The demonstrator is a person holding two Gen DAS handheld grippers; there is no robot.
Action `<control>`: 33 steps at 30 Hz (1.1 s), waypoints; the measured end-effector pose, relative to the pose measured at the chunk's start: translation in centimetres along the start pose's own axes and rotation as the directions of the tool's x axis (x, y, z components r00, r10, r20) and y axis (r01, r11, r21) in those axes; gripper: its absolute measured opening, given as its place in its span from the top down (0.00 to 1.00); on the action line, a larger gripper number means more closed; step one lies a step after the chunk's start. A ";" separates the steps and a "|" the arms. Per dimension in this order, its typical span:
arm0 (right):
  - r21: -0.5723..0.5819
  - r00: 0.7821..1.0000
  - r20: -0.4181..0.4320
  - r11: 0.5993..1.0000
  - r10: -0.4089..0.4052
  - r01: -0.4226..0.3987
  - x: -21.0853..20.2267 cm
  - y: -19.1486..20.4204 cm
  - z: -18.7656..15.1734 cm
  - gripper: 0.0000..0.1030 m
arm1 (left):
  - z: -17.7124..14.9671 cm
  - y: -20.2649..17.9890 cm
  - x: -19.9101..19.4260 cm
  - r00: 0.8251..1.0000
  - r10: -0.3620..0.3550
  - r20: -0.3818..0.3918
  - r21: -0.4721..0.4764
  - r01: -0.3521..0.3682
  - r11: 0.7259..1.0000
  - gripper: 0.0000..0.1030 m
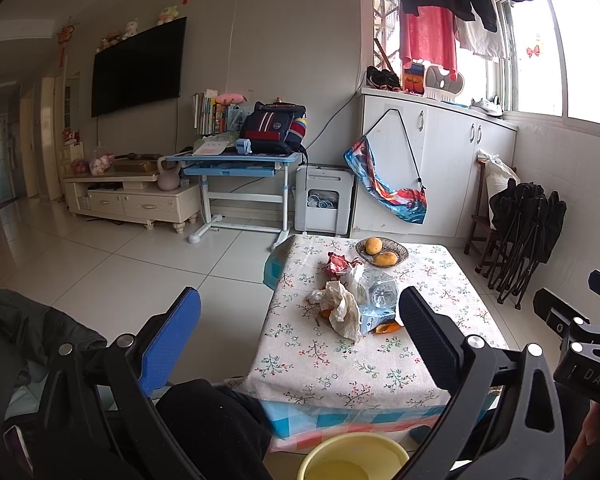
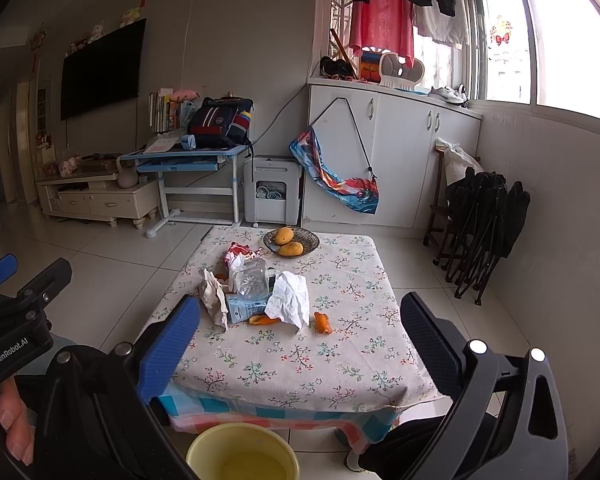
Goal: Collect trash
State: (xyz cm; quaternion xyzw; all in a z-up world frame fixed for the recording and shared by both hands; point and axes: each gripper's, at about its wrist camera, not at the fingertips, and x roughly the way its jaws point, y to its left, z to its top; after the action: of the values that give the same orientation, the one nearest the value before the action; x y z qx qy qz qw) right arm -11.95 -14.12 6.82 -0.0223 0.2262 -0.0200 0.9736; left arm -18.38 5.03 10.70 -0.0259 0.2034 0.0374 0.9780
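A pile of trash lies on the floral-cloth table (image 2: 300, 360): a crumpled white tissue (image 2: 290, 300), a brownish crumpled paper (image 2: 214, 294), a clear plastic bottle (image 2: 252, 278), a blue carton (image 2: 244, 310), a red wrapper (image 2: 238, 250) and orange peels (image 2: 323, 323). The pile also shows in the left wrist view (image 1: 352, 300). A yellow bin (image 2: 242, 454) stands on the floor in front of the table. My left gripper (image 1: 300, 336) and right gripper (image 2: 300, 340) are both open and empty, held short of the pile.
A dark bowl with two mangoes (image 2: 291, 242) sits at the table's far edge. Behind are a blue desk (image 2: 188, 156), a white cabinet (image 2: 392, 160), folded black chairs (image 2: 484, 224) at right, and tiled floor on the left.
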 end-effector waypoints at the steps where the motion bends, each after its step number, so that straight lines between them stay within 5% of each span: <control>1: 0.000 1.000 -0.001 1.000 0.003 -0.003 -0.1 0.0 0.0 0.07 | 0.0 0.0 0.0 1.000 0.000 0.000 0.000 0.000 1.000 0.07; 20: 0.009 1.000 -0.006 1.000 0.024 -0.024 -0.6 0.4 0.7 0.07 | -0.2 1.0 0.5 0.999 0.036 -0.012 0.003 -0.036 0.999 0.07; 33: 0.015 1.000 -0.013 1.000 0.025 -0.025 -0.6 0.2 0.8 0.07 | -0.1 -0.2 0.5 1.000 -0.017 -0.017 0.016 0.017 1.000 0.10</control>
State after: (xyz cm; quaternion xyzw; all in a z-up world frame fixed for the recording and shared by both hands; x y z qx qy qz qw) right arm -12.09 -13.91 7.79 -0.0123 0.2325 -0.0094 0.9725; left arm -17.96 4.83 10.39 -0.0198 0.2118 0.0272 0.9767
